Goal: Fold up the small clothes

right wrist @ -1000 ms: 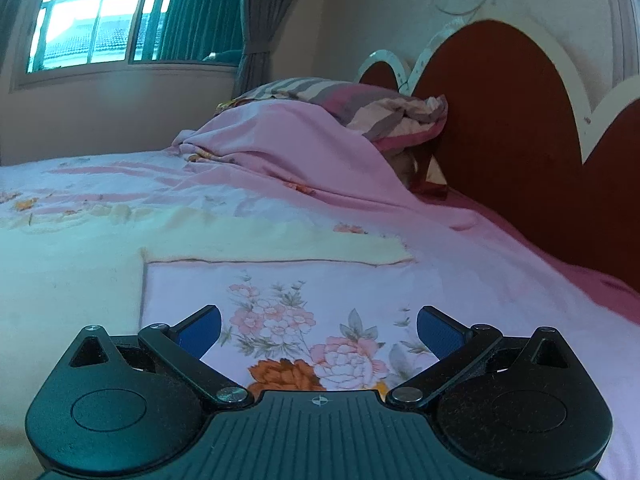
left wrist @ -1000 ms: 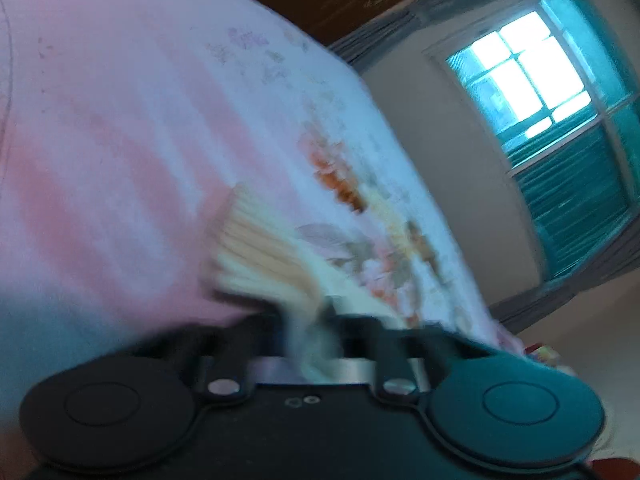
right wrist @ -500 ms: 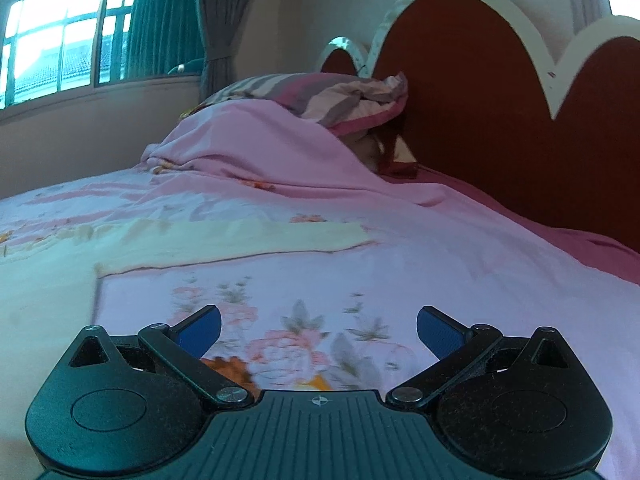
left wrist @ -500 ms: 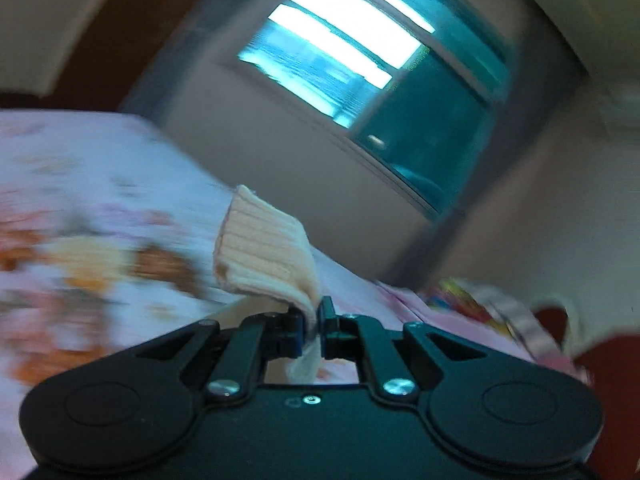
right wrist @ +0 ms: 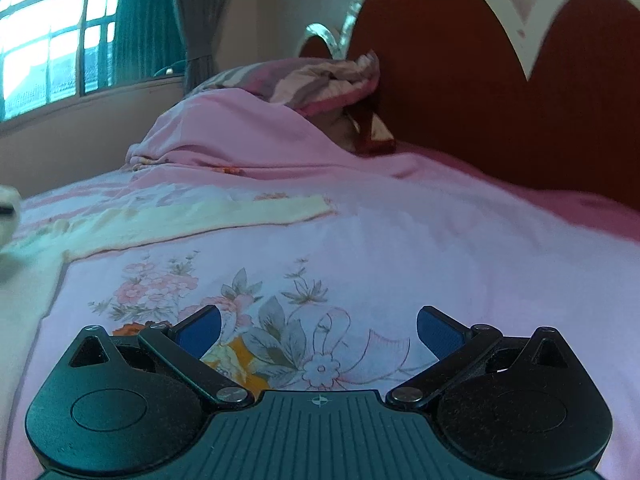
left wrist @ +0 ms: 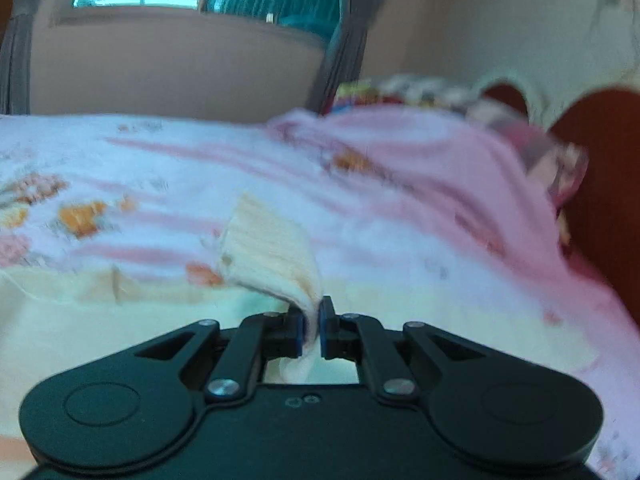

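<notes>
Surface: a bed covered by a pink floral sheet (right wrist: 400,264), printed with pink and orange blossoms and grey leaves; paler stripes run across its far part.

Garment: a pale cream knit piece (right wrist: 132,224) lies spread flat on the sheet, one long sleeve reaching toward the headboard. In the left wrist view its ribbed cuff (left wrist: 268,252) stands lifted above the bed.

Left gripper (left wrist: 311,330): jaws pressed together, pinching the cream fabric just below the ribbed cuff, with a fold of cloth hanging out beneath the pads. This view is blurred.

Right gripper (right wrist: 319,330): blue pads spread wide, nothing between them, hovering low over the printed flowers, beside the garment and apart from it.

Bedding at the head: a heaped pink blanket (right wrist: 240,132) with a striped pillow (right wrist: 320,80) on top.

Headboard (right wrist: 480,100): dark red panels in scalloped white trim, at the far right.

Room: plain beige wall (left wrist: 168,68); barred window (right wrist: 52,48) with bright daylight, teal-tinted, flanked by grey curtains (right wrist: 200,20).
</notes>
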`<state>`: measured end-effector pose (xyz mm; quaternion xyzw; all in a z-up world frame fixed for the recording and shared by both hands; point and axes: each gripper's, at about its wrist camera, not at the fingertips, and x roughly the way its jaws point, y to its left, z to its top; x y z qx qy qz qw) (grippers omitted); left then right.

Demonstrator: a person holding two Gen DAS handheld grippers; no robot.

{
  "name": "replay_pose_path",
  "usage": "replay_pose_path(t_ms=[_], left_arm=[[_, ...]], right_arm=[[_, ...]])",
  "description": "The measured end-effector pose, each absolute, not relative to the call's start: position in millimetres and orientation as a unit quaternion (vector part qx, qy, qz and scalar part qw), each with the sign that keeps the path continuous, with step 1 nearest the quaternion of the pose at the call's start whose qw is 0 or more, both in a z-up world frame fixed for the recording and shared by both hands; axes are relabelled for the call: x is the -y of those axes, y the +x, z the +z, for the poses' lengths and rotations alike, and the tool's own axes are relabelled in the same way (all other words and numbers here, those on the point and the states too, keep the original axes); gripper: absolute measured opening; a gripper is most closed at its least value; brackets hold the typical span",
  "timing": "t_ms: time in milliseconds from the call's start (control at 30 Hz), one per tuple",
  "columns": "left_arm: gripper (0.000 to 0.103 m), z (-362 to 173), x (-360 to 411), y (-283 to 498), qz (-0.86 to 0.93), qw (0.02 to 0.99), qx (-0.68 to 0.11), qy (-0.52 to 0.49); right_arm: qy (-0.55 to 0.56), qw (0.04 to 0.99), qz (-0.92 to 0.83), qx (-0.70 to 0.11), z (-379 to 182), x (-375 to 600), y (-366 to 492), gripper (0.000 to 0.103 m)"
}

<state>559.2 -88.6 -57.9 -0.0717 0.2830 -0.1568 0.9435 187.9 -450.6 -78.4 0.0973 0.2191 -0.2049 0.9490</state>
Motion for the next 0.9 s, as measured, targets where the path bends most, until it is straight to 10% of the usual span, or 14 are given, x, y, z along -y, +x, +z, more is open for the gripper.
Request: replay_pose_path(t_ms=[133,233,800,900], left_arm=[[0.019,-81,106,569,-0.151,0.934,-0.323,-0.03],[0.08,-90,127,561,-0.206,0.921,-0.33,0.003],[0.083,-81,-112,437,-0.018,0.959,-0.281,-0.015],[0.083,-95,-132,449,-0.004,0.951,-0.307,-0.028]], right_arm=[[0.116,0.948,-0.202,-0.215,-80,457,185,0.103],[0.122,0.947,-0.203,-0.218,-83,459,183,0.103],[0.141,0.964,-0.113,-0.194,-51,427,227,0.102],[0.198,0.96,-0.024,-0.196,-33,400,287,0.041]])
